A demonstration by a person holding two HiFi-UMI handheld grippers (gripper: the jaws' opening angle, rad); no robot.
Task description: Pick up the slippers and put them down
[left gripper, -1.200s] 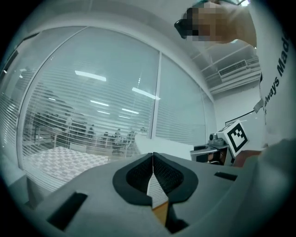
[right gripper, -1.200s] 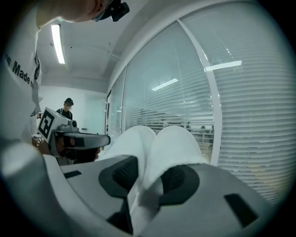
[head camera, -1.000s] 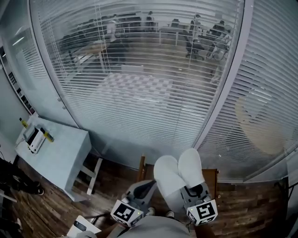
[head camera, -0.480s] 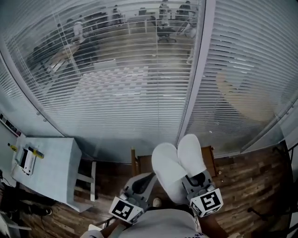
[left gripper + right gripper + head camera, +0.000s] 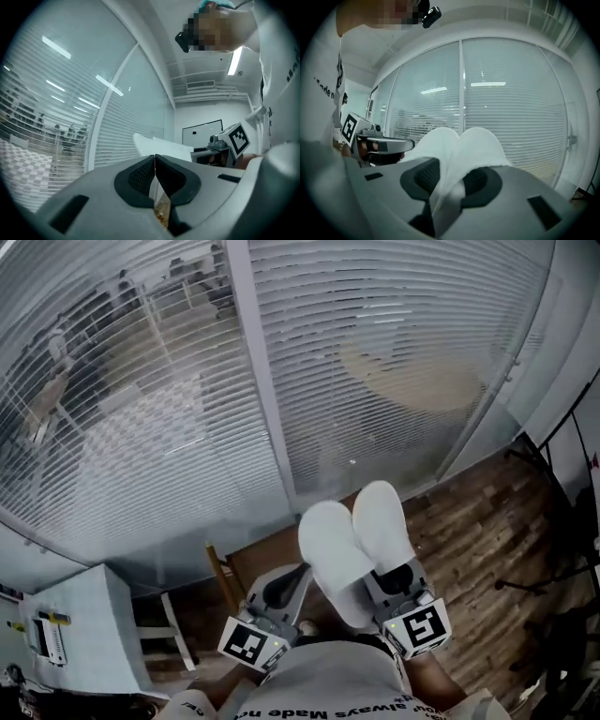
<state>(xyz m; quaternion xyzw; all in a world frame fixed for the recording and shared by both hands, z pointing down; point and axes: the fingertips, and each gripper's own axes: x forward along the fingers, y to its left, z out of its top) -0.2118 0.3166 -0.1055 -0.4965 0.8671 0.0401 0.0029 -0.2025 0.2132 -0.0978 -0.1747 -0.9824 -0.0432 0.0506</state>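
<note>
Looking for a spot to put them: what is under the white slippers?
Below the slippers, clamped in the right gripper, wood floor and a wooden frame's edge show; whatever lies directly beneath them is covered.

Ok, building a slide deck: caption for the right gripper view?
Right gripper clamps a pair of white slippers in front of window blinds.

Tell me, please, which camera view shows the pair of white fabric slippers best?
The head view: both white fabric slippers show nearly whole from above, held by the right tongs. The right gripper view shows them end-on between its pads; the left gripper view catches only a white edge.
</note>
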